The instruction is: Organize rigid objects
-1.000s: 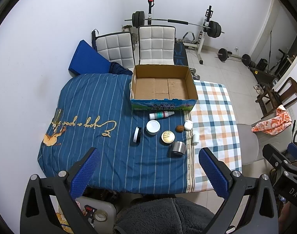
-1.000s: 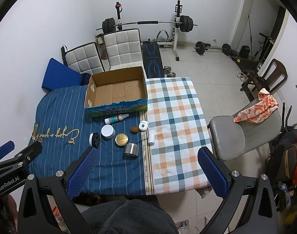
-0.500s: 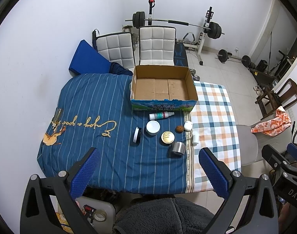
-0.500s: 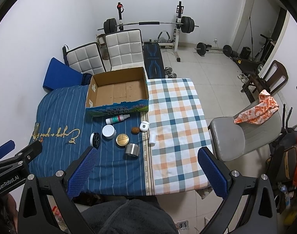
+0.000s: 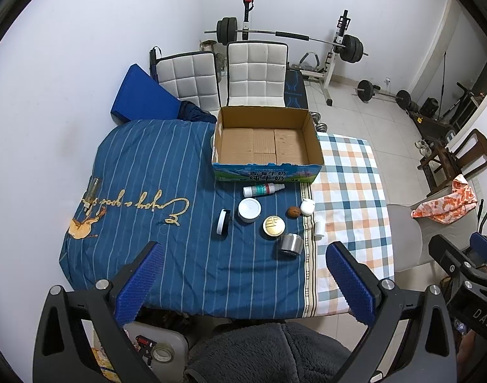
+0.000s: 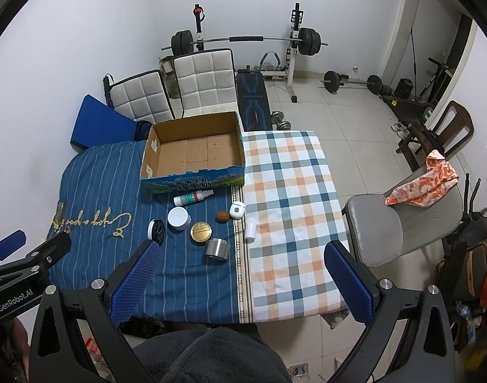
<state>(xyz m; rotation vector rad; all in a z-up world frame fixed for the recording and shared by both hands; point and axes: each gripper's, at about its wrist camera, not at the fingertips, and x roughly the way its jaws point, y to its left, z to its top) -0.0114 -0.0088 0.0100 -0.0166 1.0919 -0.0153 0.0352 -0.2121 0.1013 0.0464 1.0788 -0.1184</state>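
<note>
Nothing has moved in the last second: your left gripper (image 5: 241,279) and right gripper (image 6: 243,279) stay spread wide, empty, and the box (image 5: 265,142) at 12 o'clock waits unfilled.

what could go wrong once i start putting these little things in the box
The spray bottle lies on its side and the walnut-like ball is round, so either may roll if nudged. The black-and-white tin stands on edge and could tip. The small white bottle sits close beside the metal jar, crowding wide-open fingers.
</note>
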